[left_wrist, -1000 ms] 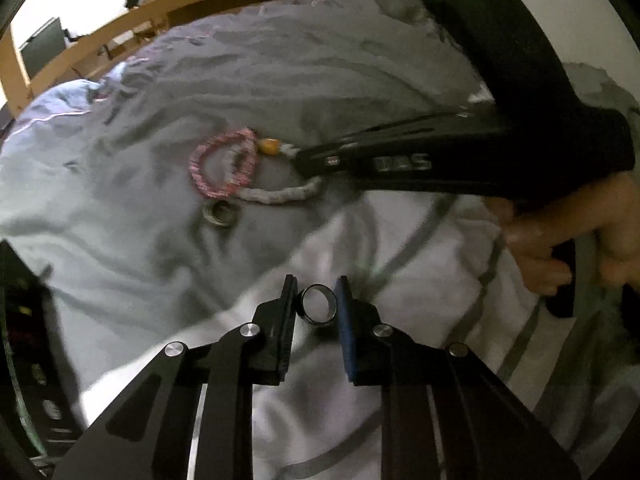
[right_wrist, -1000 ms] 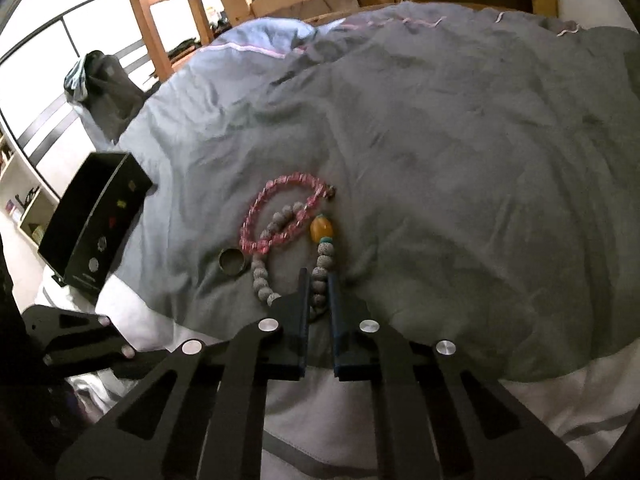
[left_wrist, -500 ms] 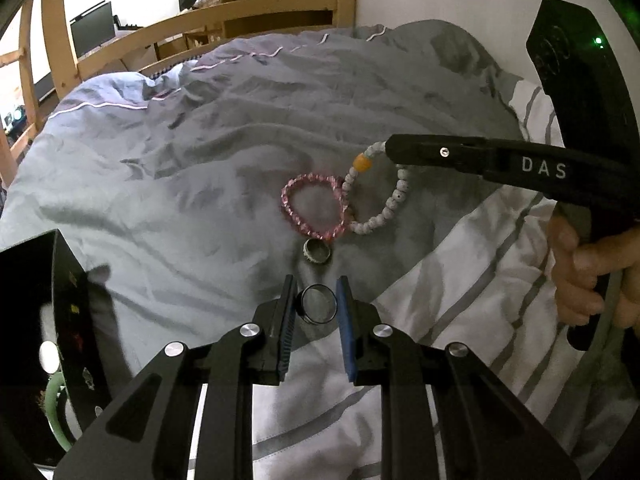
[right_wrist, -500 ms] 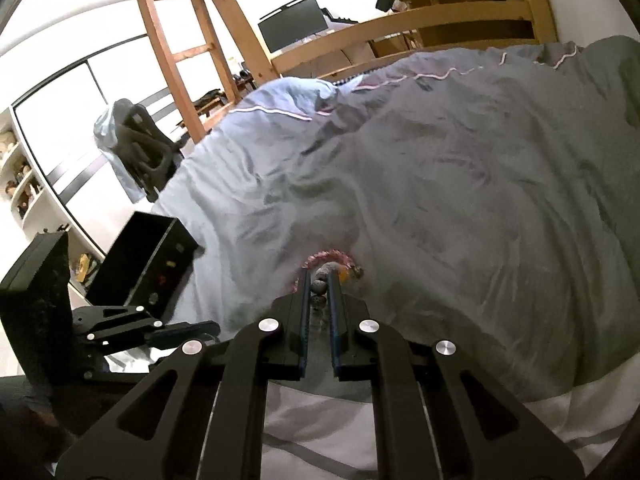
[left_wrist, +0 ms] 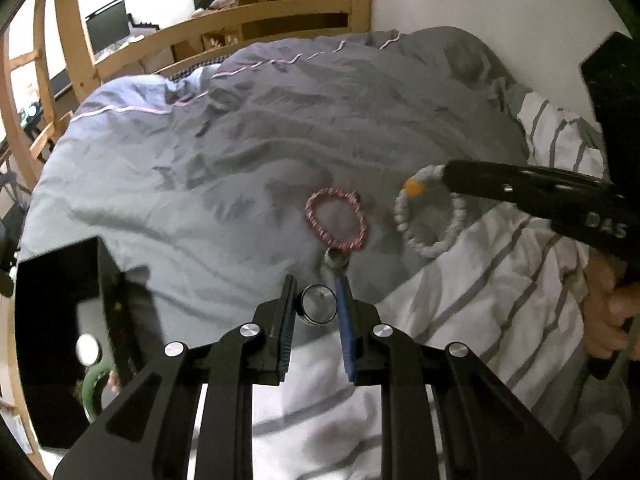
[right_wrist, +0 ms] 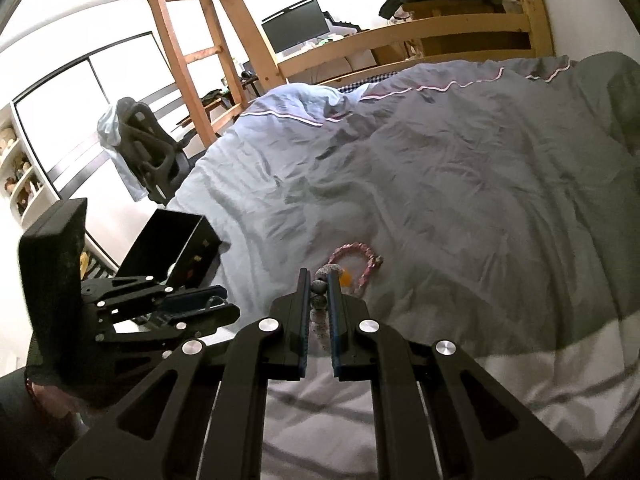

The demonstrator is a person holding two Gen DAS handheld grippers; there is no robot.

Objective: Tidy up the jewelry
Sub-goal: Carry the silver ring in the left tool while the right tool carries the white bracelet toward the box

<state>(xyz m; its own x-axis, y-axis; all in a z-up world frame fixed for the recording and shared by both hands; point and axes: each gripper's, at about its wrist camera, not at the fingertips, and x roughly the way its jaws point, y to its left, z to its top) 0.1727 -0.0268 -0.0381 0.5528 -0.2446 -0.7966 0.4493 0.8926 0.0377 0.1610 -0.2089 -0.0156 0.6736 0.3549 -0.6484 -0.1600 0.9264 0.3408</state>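
Observation:
My left gripper (left_wrist: 316,286) is shut on a silver ring (left_wrist: 319,309) and holds it above the bed. My right gripper (right_wrist: 319,276) is shut on a grey bead bracelet (right_wrist: 320,296) with an orange bead; in the left wrist view that bracelet (left_wrist: 430,216) hangs lifted from the right gripper (left_wrist: 450,176). A pink bead bracelet (left_wrist: 336,222) lies on the grey duvet, with a second ring (left_wrist: 336,260) just below it. The pink bracelet (right_wrist: 362,260) also shows past the right fingertips. An open black jewelry box (left_wrist: 68,320) stands at the left.
The grey duvet (left_wrist: 240,160) covers the bed; a striped white sheet (left_wrist: 500,300) lies at the near right. The box (right_wrist: 172,244) sits at the bed's left edge. Wooden bed rail (left_wrist: 248,28) and ladder (right_wrist: 180,40) stand behind. An office chair (right_wrist: 148,156) is beyond the bed.
My right gripper has lifted the grey bracelet off the duvet, away from the pink one. My left gripper, still holding the ring, has pulled back and swung left, bringing the box into view.

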